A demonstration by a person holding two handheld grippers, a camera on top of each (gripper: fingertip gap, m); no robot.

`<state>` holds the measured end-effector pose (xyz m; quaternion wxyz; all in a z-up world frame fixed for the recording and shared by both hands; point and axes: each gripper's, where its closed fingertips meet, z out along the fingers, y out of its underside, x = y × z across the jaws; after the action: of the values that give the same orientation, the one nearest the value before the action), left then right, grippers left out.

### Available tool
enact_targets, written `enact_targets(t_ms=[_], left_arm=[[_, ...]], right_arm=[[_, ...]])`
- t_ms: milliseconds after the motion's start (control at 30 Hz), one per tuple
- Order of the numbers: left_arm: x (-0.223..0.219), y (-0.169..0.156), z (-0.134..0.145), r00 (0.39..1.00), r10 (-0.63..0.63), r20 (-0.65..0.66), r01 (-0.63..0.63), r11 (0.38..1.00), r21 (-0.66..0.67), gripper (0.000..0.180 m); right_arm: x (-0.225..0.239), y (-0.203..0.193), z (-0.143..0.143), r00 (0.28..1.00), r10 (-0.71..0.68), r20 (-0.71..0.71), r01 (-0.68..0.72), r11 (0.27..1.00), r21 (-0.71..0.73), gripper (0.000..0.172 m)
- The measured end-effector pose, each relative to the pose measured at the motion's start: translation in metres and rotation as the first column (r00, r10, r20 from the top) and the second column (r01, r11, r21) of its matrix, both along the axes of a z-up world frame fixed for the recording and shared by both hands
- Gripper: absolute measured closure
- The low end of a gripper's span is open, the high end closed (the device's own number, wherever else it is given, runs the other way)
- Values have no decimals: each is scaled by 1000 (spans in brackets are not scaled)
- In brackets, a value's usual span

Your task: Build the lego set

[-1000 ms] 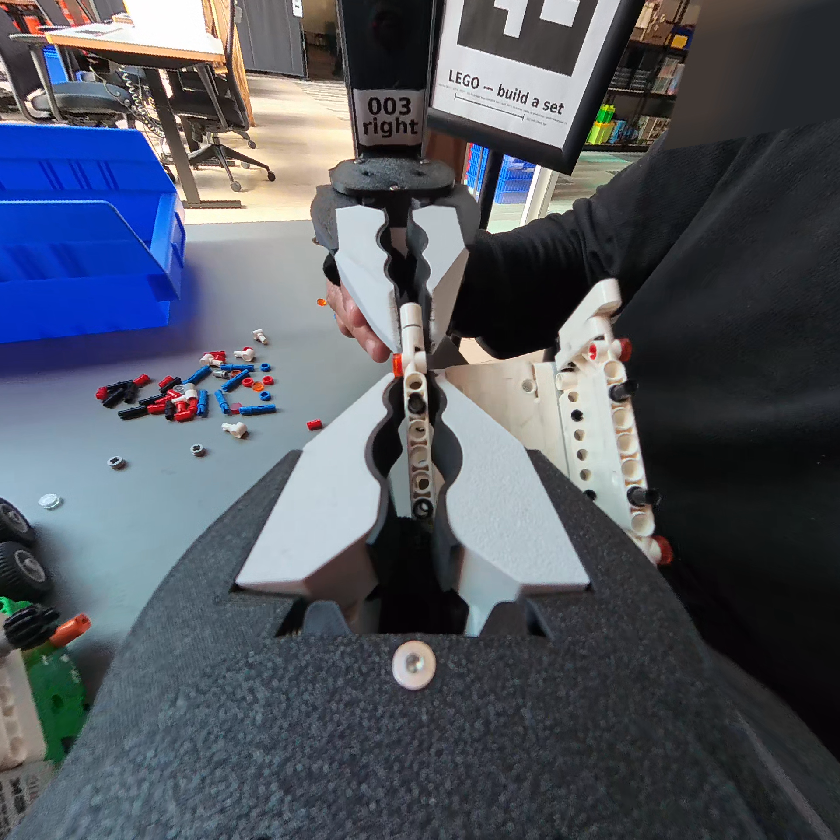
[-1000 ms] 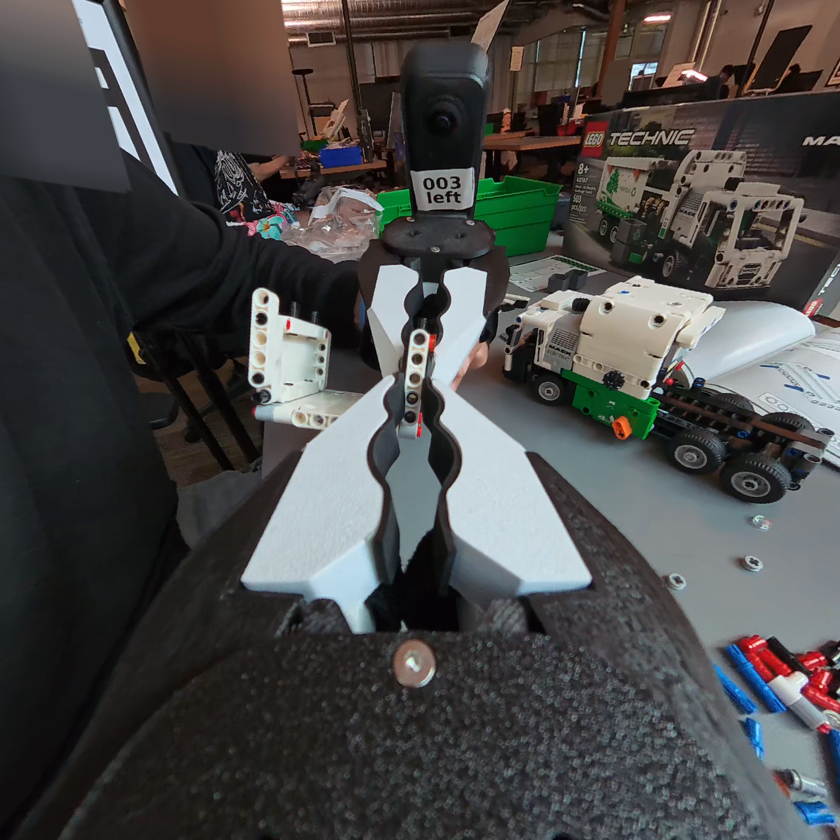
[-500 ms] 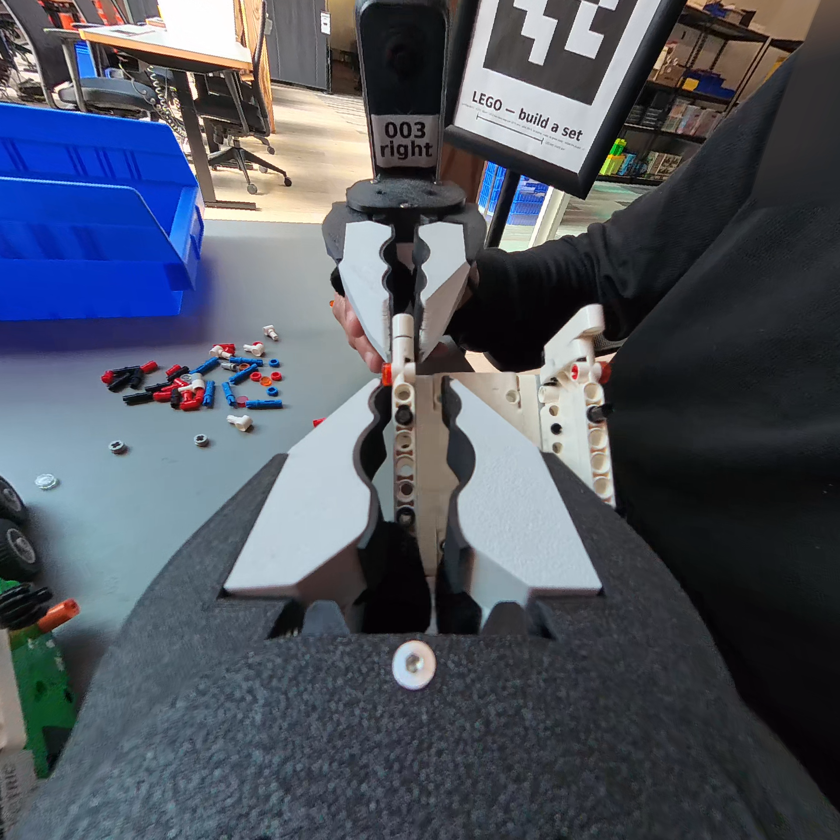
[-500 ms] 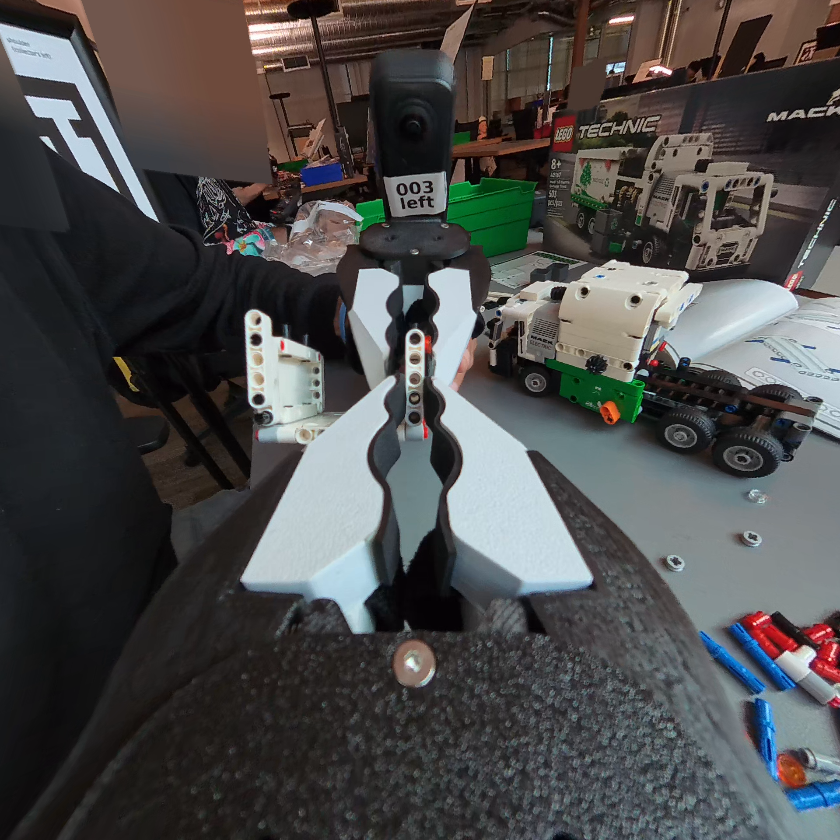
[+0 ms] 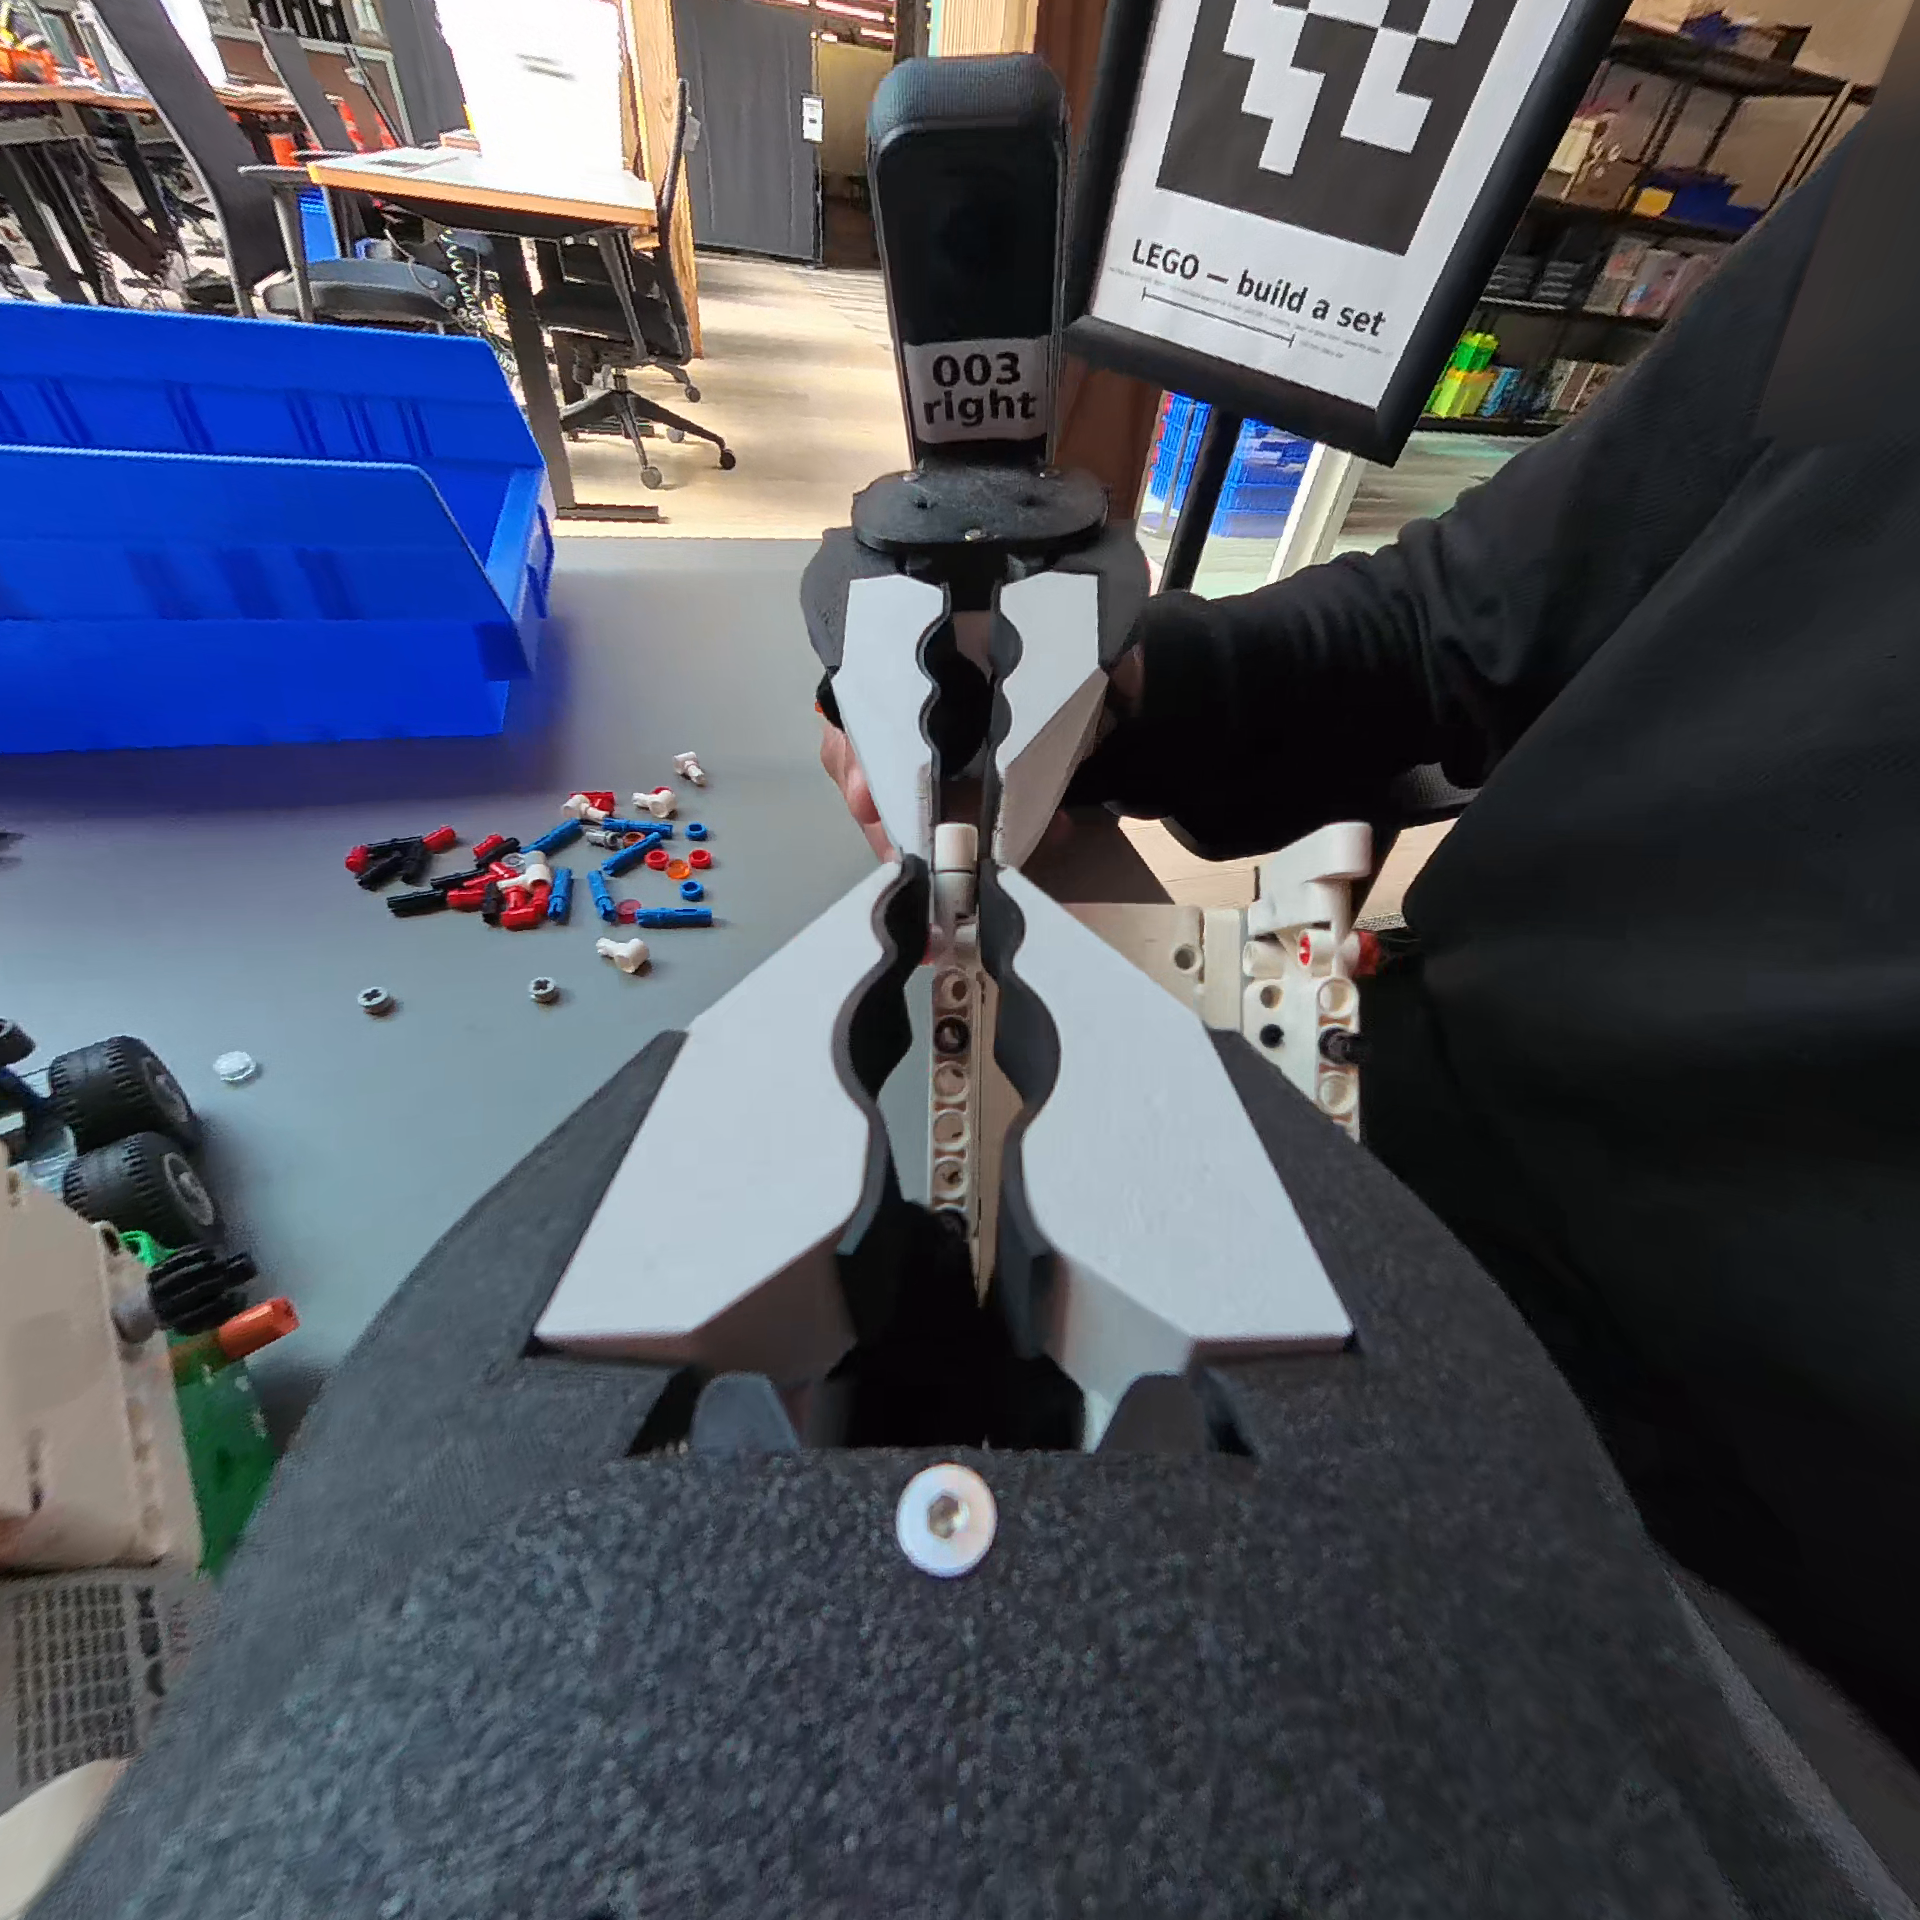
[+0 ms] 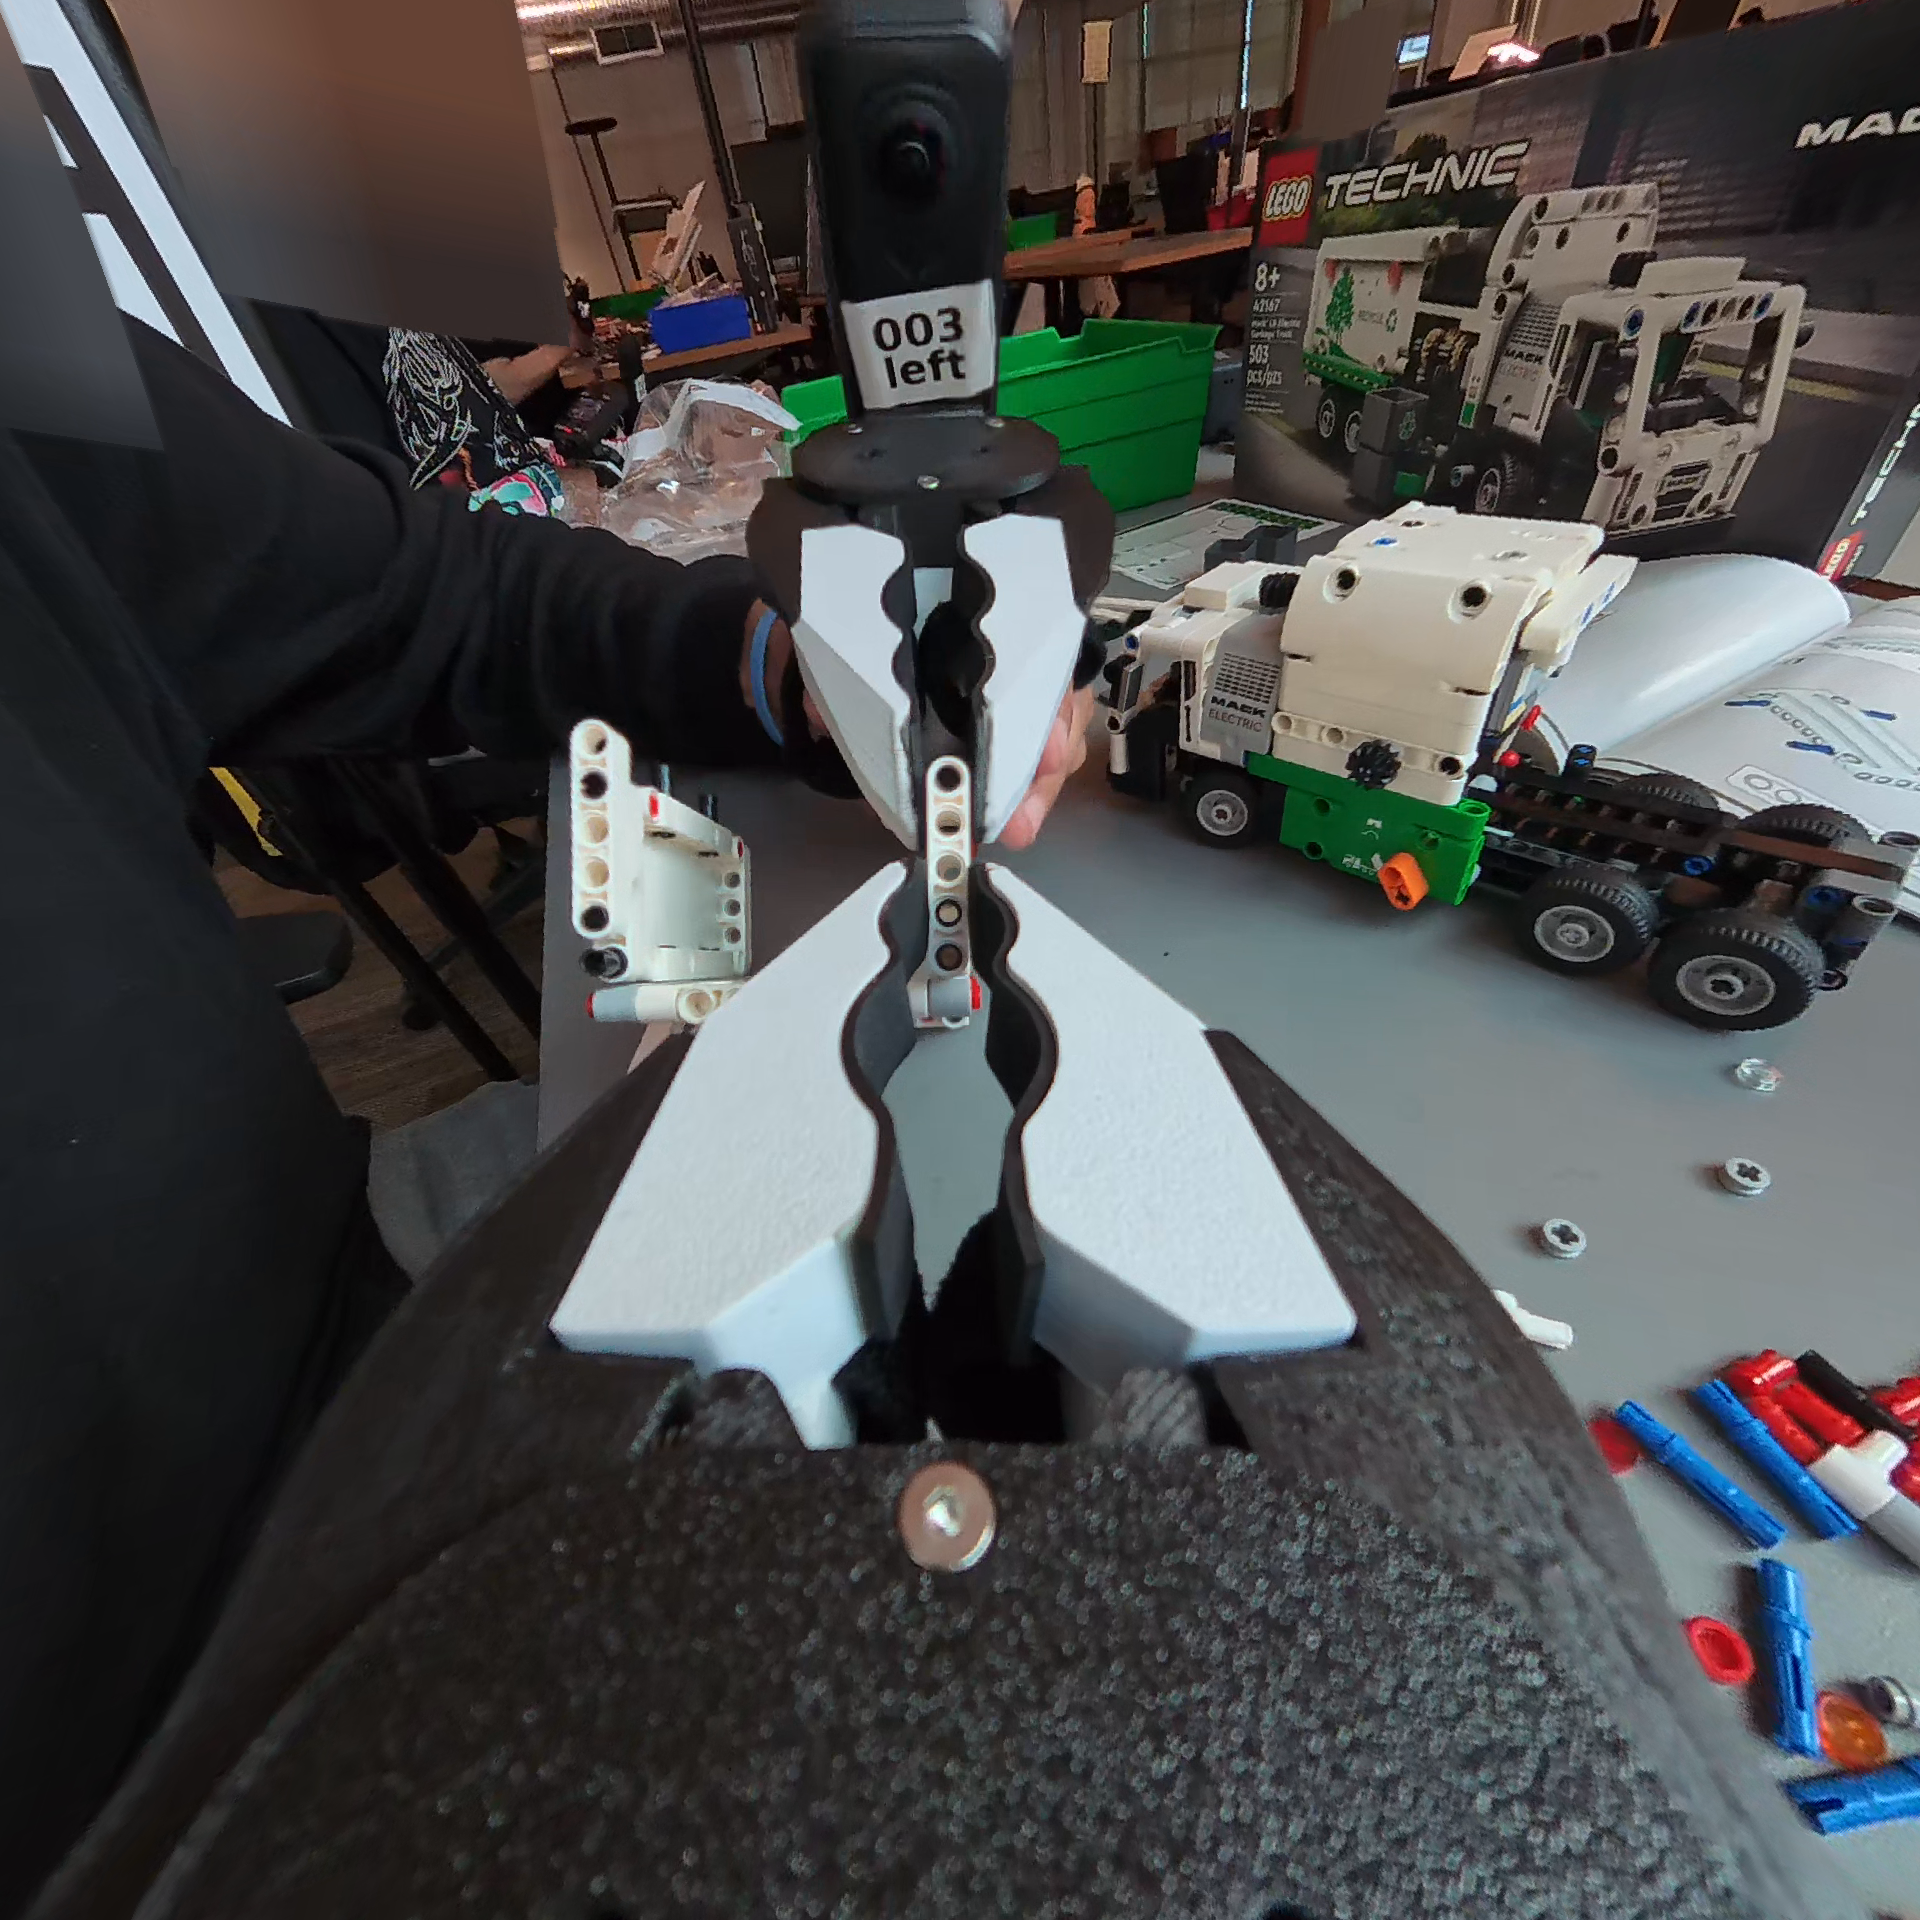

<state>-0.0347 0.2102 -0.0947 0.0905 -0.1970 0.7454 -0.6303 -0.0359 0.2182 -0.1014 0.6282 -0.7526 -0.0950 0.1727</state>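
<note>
A white beam with a row of holes (image 6: pixel 948 862) is held in the air between my two grippers, which face each other tip to tip. My right gripper (image 6: pixel 945 894) is shut on its near end, where a small white and grey connector with red pin ends (image 6: pixel 943 997) sits. My left gripper (image 5: pixel 954 899) is shut on the same beam (image 5: pixel 951 1091), which runs back between its fingers. The right gripper's tips (image 5: pixel 956 831) meet mine in the left wrist view, and the left gripper (image 6: pixel 948 821) shows opposite in the right wrist view.
A white frame assembly with black pins (image 6: pixel 655 894) (image 5: pixel 1299 987) stands at the grey table's edge. A white and green truck model (image 6: pixel 1403 748) and its box (image 6: pixel 1558 312) stand to the right. Loose red, blue and black pins (image 5: pixel 540 873) (image 6: pixel 1787 1475) lie about. A blue bin (image 5: pixel 260 540) stands at the left. My left and right fingertips are right by each other.
My left gripper opened off the beam and came together on it again. My right gripper kept its hold on the beam throughout.
</note>
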Motion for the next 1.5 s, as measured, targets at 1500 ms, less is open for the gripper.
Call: enact_targets(t_ms=[1500], left_arm=[[-14,-6,-34,995,-96,18,85,943,320,174]], right_arm=[[-14,-3,-38,964,127,235,-72,971,-228,166]])
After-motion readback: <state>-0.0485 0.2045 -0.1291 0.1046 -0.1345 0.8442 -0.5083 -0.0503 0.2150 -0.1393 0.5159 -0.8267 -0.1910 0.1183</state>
